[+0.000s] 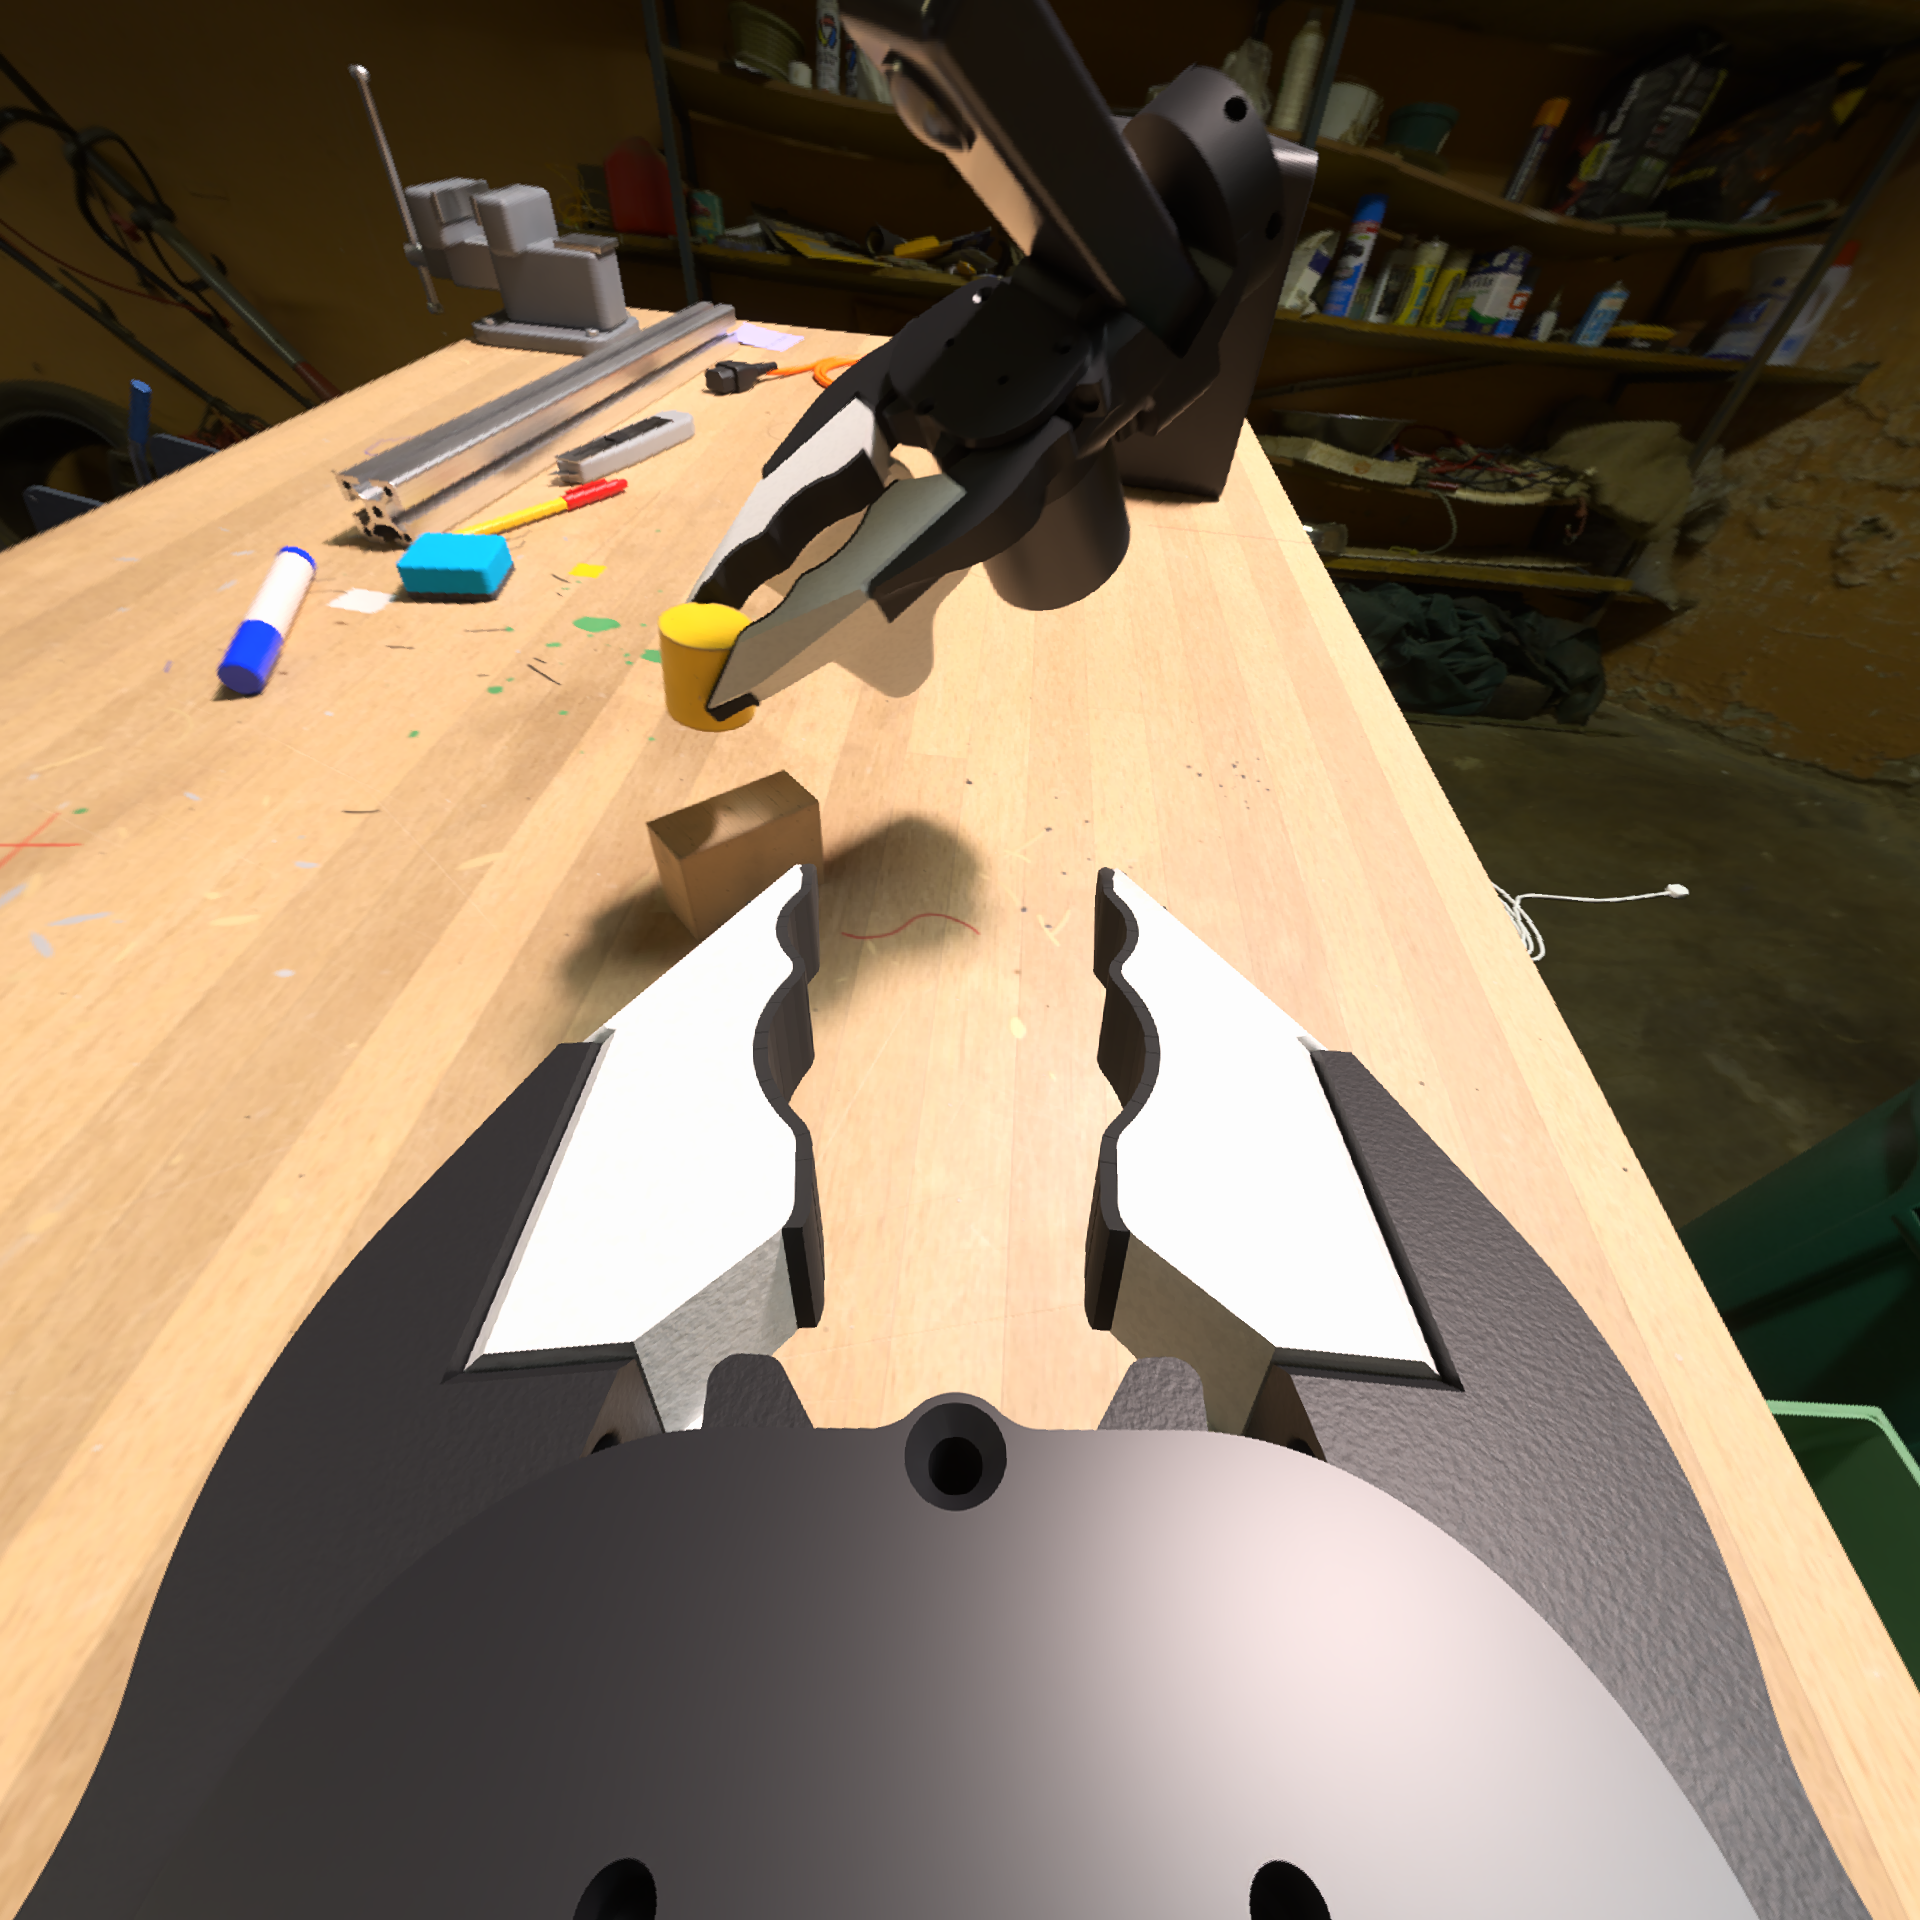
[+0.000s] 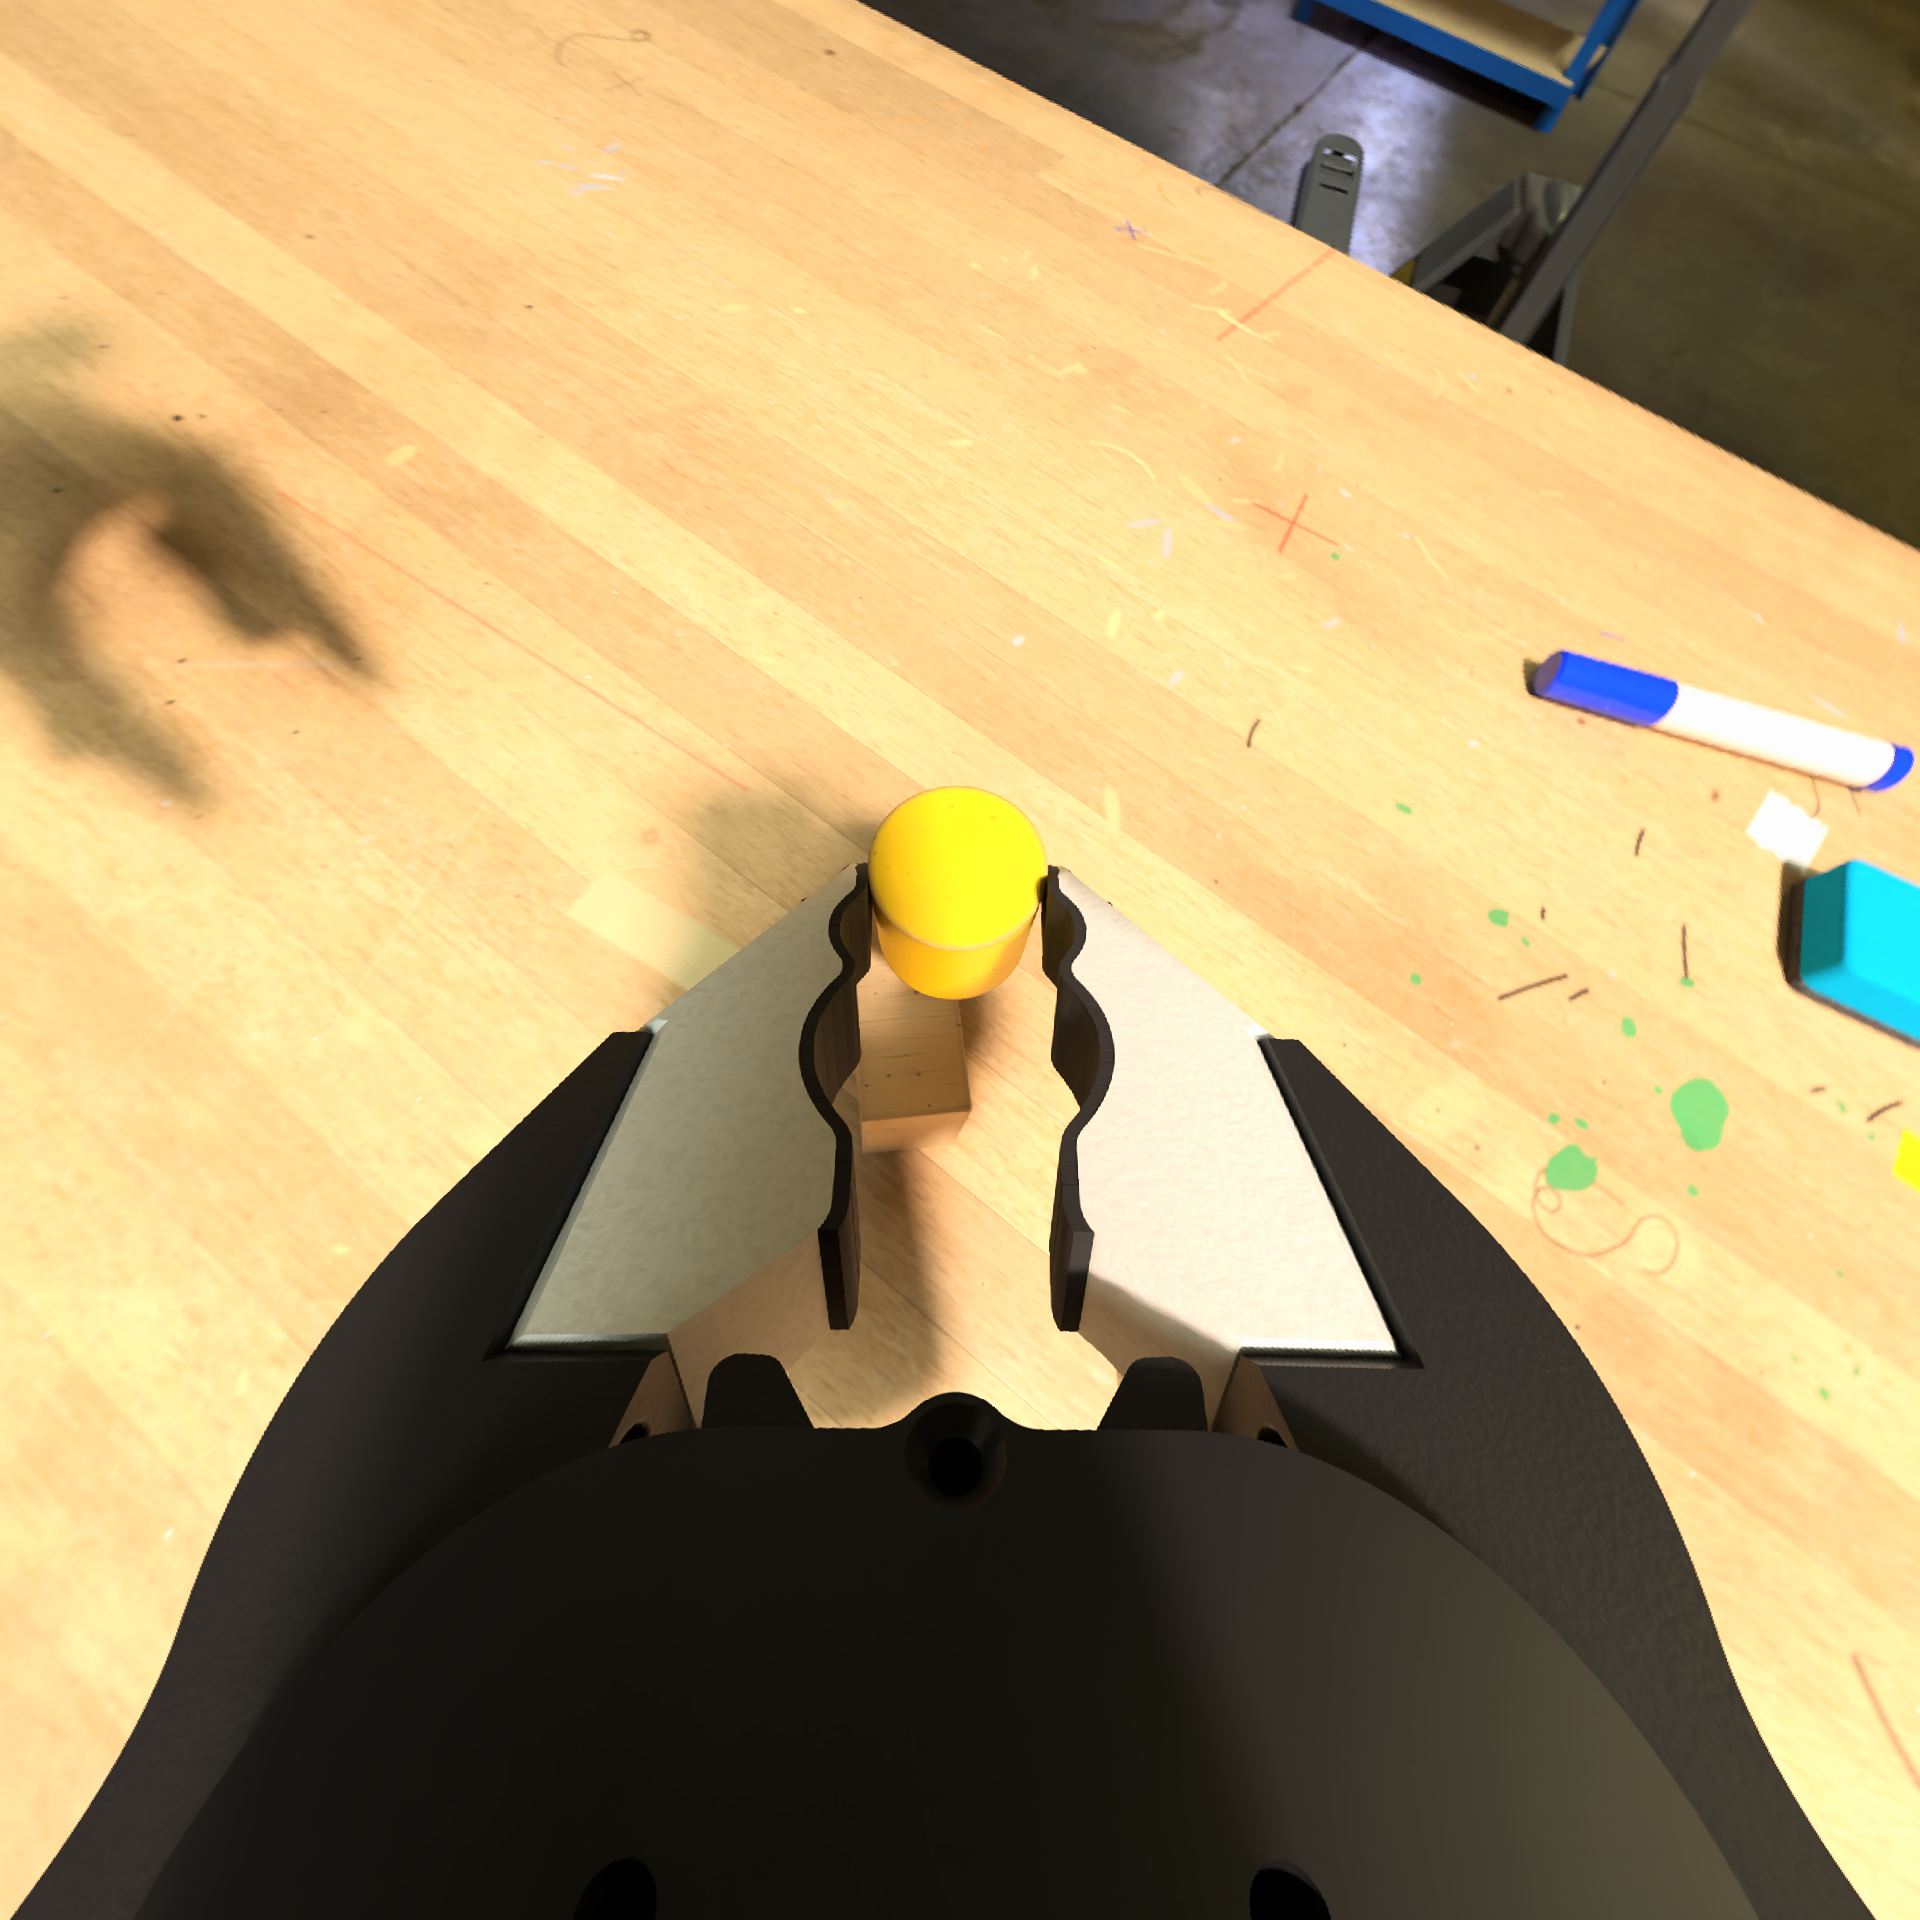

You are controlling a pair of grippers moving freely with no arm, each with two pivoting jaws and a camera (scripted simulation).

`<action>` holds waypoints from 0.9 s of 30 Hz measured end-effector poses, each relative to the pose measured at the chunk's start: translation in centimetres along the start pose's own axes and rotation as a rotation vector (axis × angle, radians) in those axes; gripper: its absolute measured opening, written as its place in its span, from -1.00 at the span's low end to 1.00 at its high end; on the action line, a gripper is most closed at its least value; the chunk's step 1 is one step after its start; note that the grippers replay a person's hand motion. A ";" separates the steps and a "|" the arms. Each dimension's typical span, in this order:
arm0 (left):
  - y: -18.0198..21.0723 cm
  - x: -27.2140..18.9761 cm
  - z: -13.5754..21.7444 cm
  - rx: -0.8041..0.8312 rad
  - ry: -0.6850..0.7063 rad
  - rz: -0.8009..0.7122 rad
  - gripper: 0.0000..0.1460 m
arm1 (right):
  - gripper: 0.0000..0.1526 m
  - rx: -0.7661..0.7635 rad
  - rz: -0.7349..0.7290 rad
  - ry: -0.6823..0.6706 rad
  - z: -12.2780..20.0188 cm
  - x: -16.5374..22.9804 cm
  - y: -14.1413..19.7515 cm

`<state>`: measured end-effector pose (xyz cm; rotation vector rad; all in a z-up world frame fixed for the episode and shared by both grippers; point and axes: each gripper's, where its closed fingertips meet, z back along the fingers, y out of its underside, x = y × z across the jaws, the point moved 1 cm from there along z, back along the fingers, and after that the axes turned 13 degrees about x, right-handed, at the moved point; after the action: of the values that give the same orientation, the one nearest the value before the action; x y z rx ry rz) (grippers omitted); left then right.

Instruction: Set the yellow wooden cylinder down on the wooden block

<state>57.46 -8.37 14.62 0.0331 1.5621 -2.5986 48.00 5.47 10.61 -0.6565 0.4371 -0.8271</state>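
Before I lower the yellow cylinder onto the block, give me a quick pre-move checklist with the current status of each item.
1. Right gripper clamped on the yellow cylinder: ok, fingertips pinch both its sides.
2. Cylinder upright: ok, flat top faces up.
3. Cylinder clear of the workbench: ok, held in the air.
4. Cylinder centred over the wooden block: cannot tell; the views disagree.
5. Block top free: ok, nothing on it.
6. Left gripper out of the way: not ok; open, one fingertip overlaps the block in its view.
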 end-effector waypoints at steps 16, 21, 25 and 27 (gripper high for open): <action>1.5 -1.2 -1.0 0.012 0.052 0.042 -0.28 | -0.58 0.034 0.061 -0.063 -2.9 1.2 2.4; 1.6 -1.2 -1.1 0.012 0.059 0.052 -0.28 | -0.58 0.033 0.061 -0.075 -3.0 1.1 2.4; 1.6 -1.3 -1.2 0.010 0.064 0.054 -0.28 | -0.58 0.048 0.077 -0.076 -3.0 1.1 2.4; 1.6 -1.3 -1.1 0.013 0.065 0.055 -0.27 | -0.58 0.060 0.093 -0.077 -3.0 1.1 2.4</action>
<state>58.88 -8.02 12.77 0.1615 1.5423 -2.5903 48.15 4.75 6.69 -0.6062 0.3694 -0.7217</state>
